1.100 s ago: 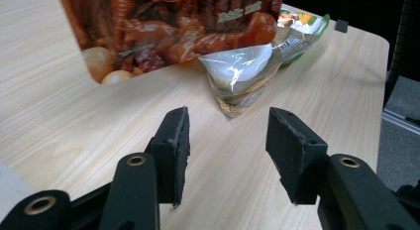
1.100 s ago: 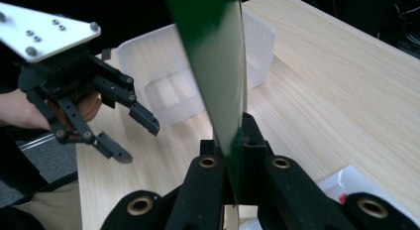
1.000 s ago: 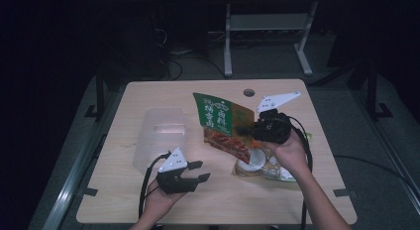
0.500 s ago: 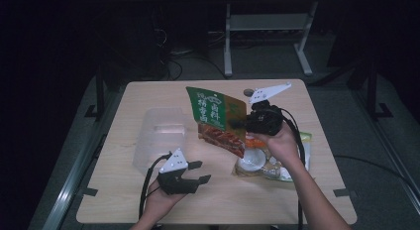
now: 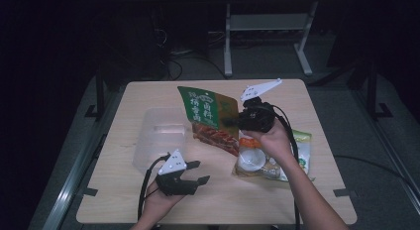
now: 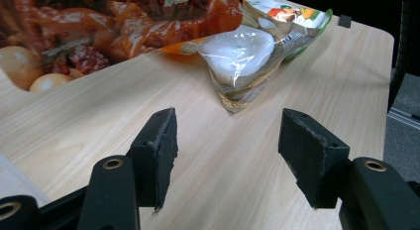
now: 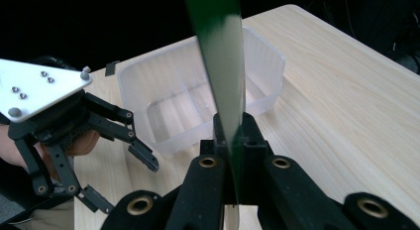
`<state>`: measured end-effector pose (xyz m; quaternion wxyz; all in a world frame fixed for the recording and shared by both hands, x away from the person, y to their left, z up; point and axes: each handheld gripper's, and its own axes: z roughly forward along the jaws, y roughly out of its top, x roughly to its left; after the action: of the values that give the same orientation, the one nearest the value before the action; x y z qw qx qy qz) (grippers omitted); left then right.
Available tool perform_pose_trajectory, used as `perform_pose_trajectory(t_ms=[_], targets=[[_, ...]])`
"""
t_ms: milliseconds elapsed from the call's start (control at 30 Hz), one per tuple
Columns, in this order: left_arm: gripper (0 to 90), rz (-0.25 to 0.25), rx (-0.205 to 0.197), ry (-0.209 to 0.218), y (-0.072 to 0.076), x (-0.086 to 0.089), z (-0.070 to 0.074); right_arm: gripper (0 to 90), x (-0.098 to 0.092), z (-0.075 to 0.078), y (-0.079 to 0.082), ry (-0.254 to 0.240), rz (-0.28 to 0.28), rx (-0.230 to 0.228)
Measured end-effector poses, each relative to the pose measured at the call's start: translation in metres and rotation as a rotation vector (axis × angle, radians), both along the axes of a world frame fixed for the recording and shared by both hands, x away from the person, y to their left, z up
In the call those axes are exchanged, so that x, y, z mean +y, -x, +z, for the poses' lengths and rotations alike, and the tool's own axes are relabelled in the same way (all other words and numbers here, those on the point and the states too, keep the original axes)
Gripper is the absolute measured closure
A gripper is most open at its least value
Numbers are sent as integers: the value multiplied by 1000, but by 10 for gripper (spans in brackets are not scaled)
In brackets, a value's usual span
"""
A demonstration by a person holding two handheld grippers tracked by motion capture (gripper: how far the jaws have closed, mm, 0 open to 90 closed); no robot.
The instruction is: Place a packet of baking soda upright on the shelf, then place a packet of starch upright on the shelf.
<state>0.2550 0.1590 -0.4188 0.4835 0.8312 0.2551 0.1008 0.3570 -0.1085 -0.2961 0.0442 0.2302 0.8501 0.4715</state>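
Observation:
My right gripper (image 5: 236, 120) is shut on the edge of a green snack bag (image 5: 204, 110) and holds it upright above the table, beside a clear plastic container (image 5: 157, 137). In the right gripper view the bag's edge (image 7: 221, 66) stands between the closed jaws of the right gripper (image 7: 233, 136), with the container (image 7: 198, 103) behind it. My left gripper (image 5: 199, 172) rests near the front edge. Its jaws have just been opening and nothing is between them. The left gripper (image 6: 225, 136) faces a clear food pack (image 6: 245, 51) lying on the table.
A second food pack (image 5: 271, 159) lies flat under my right forearm at the right of the wooden table (image 5: 297, 98). The left hand's gripper (image 7: 74, 136) shows to the container's left in the right gripper view. A metal stand (image 5: 267, 27) is behind the table.
My right gripper has carried the green bag left and slightly up, closer to the container. The left gripper's jaws stand wider apart; that hand has stayed put.

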Motion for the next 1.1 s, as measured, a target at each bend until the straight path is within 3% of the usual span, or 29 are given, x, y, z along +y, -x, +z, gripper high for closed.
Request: perform_pose_trajectory(t_ms=[700, 900, 1100], targets=[[383, -14, -2, 0, 2, -3, 0, 899, 43, 10, -19, 6, 42, 1], [381, -24, -9, -25, 5, -4, -2, 899, 58, 14, -27, 3, 55, -3], [379, -18, -9, -8, 6, -2, -2, 899, 76, 14, -38, -2, 75, -9]])
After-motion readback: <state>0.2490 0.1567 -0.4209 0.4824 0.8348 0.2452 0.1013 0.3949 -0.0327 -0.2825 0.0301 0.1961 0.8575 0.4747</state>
